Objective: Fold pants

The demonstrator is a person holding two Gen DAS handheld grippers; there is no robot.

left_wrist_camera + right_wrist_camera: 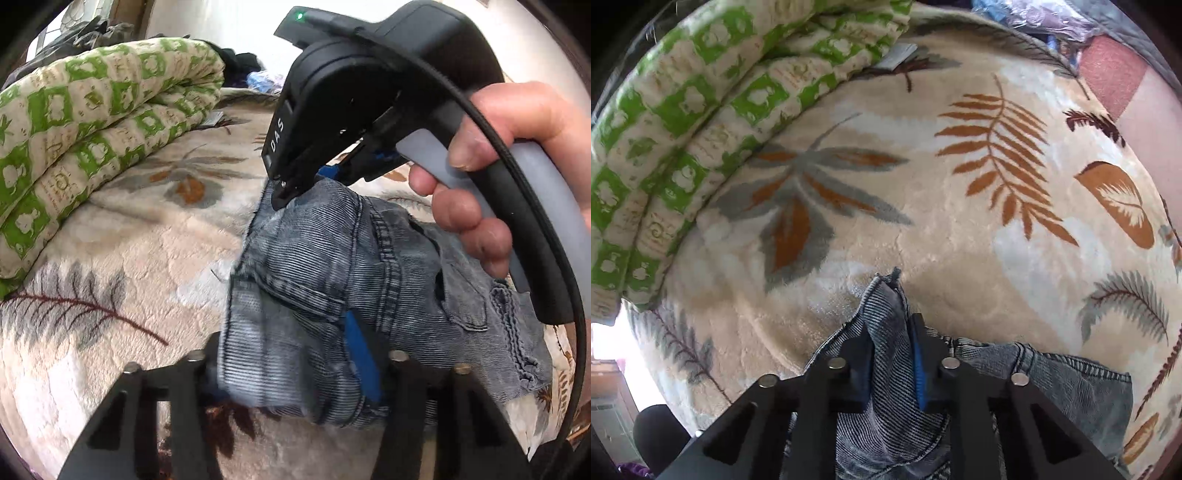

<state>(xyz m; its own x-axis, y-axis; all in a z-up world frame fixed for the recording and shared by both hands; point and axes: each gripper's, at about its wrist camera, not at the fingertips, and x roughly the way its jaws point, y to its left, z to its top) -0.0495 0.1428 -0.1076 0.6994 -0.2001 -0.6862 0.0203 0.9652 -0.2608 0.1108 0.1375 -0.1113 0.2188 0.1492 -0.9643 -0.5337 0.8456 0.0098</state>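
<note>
While gripped, pants (332,266) lengthwise toward camera.

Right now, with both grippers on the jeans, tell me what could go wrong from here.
1. The right gripper pinches only a bunched corner of the jeans; lifting could let that small bite slip out.
2. The left gripper has thick, layered denim between its fingers, so it may catch uneven layers and skew the fold.
3. The plush leaf-print blanket may drag on the denim, and the folded green quilt lies close on one side, limiting room.
</note>
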